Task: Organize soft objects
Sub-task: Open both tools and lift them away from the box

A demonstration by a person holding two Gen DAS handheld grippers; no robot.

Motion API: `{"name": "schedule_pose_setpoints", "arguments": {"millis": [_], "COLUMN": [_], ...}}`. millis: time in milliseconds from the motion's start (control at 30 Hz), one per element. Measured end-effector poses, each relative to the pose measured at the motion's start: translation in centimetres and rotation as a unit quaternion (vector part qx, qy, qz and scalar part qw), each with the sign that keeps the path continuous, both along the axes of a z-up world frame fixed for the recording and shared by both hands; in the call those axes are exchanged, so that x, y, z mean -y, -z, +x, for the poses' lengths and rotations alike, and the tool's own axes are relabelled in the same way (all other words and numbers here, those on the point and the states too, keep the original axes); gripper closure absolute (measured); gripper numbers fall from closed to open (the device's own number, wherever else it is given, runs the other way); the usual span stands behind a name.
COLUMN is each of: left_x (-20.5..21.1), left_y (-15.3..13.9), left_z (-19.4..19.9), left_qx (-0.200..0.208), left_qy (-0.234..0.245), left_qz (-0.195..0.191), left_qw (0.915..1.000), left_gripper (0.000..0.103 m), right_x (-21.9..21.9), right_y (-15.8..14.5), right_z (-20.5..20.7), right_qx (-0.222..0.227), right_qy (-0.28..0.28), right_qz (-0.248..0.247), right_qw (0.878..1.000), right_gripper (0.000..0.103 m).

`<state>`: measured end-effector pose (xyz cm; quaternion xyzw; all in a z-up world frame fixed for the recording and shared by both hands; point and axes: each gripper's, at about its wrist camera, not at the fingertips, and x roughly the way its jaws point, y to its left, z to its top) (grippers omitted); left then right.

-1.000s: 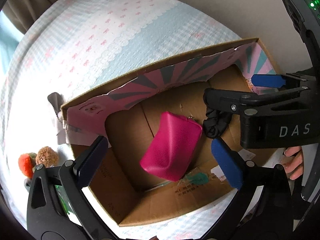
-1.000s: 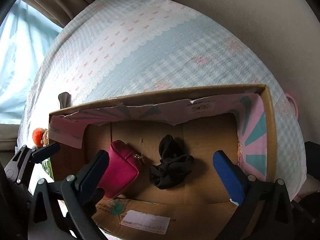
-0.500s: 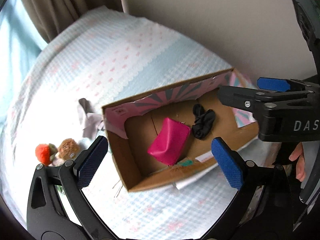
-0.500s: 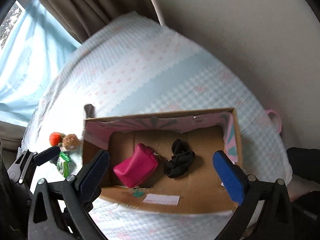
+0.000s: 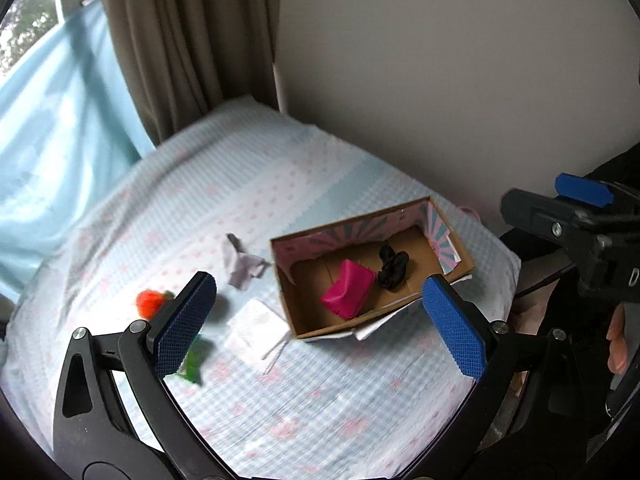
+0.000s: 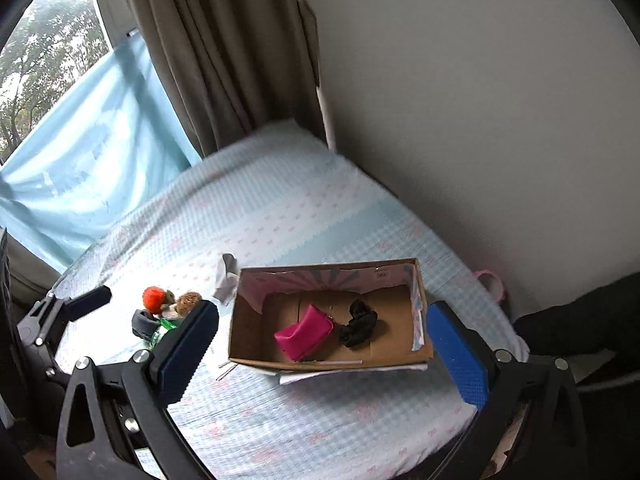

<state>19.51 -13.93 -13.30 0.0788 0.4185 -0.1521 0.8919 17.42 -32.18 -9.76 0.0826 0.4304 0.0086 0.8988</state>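
An open cardboard box (image 5: pixel 456 270) (image 6: pixel 424 344) sits on the checked bedspread. Inside lie a magenta pouch (image 5: pixel 348 294) (image 6: pixel 304 332) and a black fabric scrunchie (image 5: pixel 392 266) (image 6: pixel 358 328). Left of the box on the bed lie a grey-white cloth (image 5: pixel 242 264) (image 6: pixel 225 280), an orange and brown plush toy (image 5: pixel 150 304) (image 6: pixel 168 300), a green packet (image 5: pixel 196 360) and a white folded item (image 5: pixel 256 330). My left gripper (image 5: pixel 320 332) and right gripper (image 6: pixel 320 354) are both open and empty, held high above the bed, well back from the box.
A wall runs behind the bed at right. A brown curtain (image 6: pixel 224 52) and a light blue curtain (image 6: pixel 92 152) hang at the back left. A pink ring (image 6: pixel 490 280) lies by the bed's right edge. The right gripper's body shows at the left wrist view's right edge (image 5: pixel 580 232).
Both grippers have pulled up and back from just over the box, so the box now looks small and the whole bed is in view. The box contents have not moved.
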Motion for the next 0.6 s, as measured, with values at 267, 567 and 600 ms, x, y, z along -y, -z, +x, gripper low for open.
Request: {"name": "schedule_pose_setpoints", "arguments": {"millis": [267,567,600], "left_x": [-3.5,-9.2,-9.9], "left_y": [-3.1,-3.6,-3.6], "left_z": [-6.4,-11.9,-12.2], "left_qx": [0.053,0.084,0.085], "left_qy": [-0.015,-0.027,-0.030], "left_qz": [-0.018,-0.029,-0.029], "left_qw": [0.9983,0.9957,0.9955], "left_gripper": [0.000,0.000,0.000], "right_x": [-3.5,-7.3,-7.9], "right_y": [-3.1,-4.0,-3.9], "right_z": [-8.5,-14.2,-14.4], "right_qx": [0.056,0.107,0.109], "right_qy": [0.022,0.037,0.035], "right_qz": [-0.029,-0.035,-0.033], "right_qw": [0.998,0.993,0.993], "right_gripper": [0.000,0.000,0.000]}}
